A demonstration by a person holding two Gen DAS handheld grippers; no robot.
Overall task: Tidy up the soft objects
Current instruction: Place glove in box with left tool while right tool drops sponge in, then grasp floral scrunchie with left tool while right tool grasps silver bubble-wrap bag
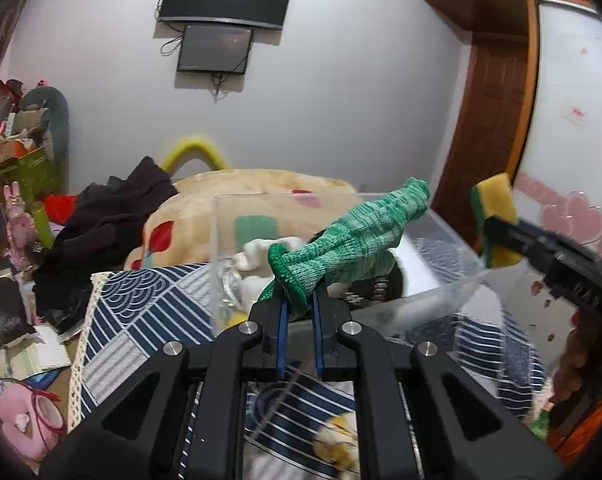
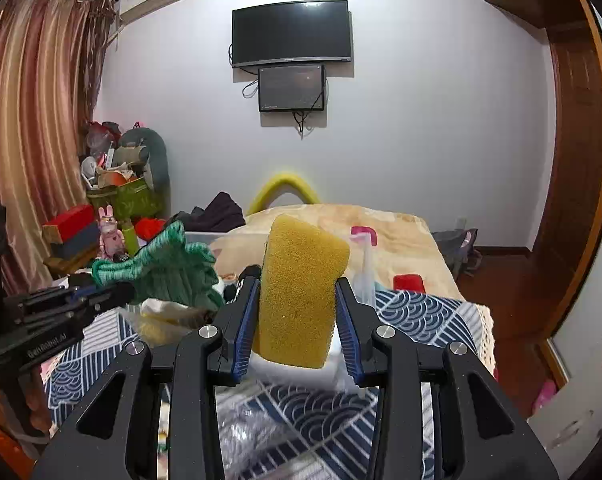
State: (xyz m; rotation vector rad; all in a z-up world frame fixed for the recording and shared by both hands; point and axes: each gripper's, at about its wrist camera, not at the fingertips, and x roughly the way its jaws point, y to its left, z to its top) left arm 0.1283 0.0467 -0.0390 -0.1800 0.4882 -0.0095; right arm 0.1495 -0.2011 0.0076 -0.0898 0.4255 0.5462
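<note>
My left gripper [image 1: 299,300] is shut on the cuff of a green knitted glove [image 1: 349,236], which sticks out above a clear plastic box [image 1: 221,248]. The box holds white and dark soft items [image 1: 257,260]. My right gripper [image 2: 297,312] is shut on a yellow sponge [image 2: 301,292] with a green backing, held upright above the table. The sponge [image 1: 495,216] and right gripper [image 1: 485,228] also show at the right of the left wrist view. The glove [image 2: 169,268] and left gripper [image 2: 127,292] show at the left of the right wrist view.
A blue and white patterned cloth [image 1: 141,312] covers the table. A beige blanket [image 2: 389,236] lies on the bed behind. Dark clothing [image 1: 113,224] and clutter [image 1: 17,168] sit at the left. A wardrobe [image 1: 497,120] stands at the right.
</note>
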